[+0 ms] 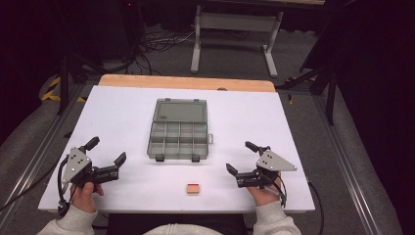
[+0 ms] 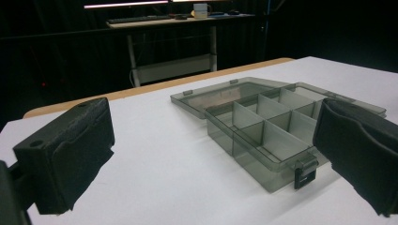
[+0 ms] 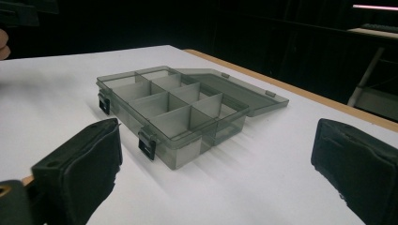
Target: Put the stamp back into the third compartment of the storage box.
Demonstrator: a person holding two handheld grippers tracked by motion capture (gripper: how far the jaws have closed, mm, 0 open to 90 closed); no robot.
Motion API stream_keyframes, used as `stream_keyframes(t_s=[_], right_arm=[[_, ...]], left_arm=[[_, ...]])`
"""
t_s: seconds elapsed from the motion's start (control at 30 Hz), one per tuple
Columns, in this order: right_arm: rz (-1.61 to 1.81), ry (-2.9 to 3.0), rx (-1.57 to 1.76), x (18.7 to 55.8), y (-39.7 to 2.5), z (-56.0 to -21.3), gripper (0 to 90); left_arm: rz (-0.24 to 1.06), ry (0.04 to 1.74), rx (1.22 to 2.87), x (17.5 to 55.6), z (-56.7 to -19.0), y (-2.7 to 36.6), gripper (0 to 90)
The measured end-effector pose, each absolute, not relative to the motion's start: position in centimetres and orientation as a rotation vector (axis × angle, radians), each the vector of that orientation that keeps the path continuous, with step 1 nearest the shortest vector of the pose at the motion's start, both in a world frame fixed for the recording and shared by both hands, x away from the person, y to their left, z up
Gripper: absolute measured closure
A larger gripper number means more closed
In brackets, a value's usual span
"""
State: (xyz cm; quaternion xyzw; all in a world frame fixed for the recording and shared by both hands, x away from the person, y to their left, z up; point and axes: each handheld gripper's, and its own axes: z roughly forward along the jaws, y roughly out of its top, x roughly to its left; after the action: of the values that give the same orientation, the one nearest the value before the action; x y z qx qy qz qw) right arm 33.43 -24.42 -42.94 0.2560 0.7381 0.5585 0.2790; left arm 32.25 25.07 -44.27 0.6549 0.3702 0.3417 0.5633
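On a white counter [image 1: 122,122], seen from above, a smoky grey transparent plastic organiser box [image 1: 178,133] lies open near the middle, its lid [image 1: 179,110] folded flat toward the far side and its tray of small divided compartments facing the person. All the compartments that can be seen into look empty. Two dark latches [image 1: 160,158] sit on the tray's near edge. Closer to the person, well apart from the box and near the counter's front edge, rests a small block [image 1: 193,189] with a reddish top and a pale tan side. A person's left hand [image 1: 84,193] holds the left tool [image 1: 106,152] at the left of the counter, jaws spread wide with nothing between them. The right hand [image 1: 264,193] holds the right tool [image 1: 240,159] at the right, jaws equally wide apart and empty. Both tools point inward toward the box without touching it. From the left gripper view, the organiser box [image 2: 263,126] sits between the two black padded jaws and farther off, one latch [image 2: 305,176] nearest the camera. From the right gripper view, the box [image 3: 183,112] lies ahead between the spread jaws, both latches [image 3: 146,145] facing the camera. Beyond the counter's wooden far edge [image 1: 186,82] stands a grey metal frame [image 1: 235,29] on a dark floor.
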Motion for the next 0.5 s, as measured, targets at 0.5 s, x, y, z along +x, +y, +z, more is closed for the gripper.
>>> stream_keyframes(t_s=[0.5], right_arm=[[1.512, 2.017, 0.671, 33.41, -23.96, -42.97, 3.6]], left_arm=[[0.811, 0.869, 1.544, 32.21, -44.25, 25.13, 0.1]])
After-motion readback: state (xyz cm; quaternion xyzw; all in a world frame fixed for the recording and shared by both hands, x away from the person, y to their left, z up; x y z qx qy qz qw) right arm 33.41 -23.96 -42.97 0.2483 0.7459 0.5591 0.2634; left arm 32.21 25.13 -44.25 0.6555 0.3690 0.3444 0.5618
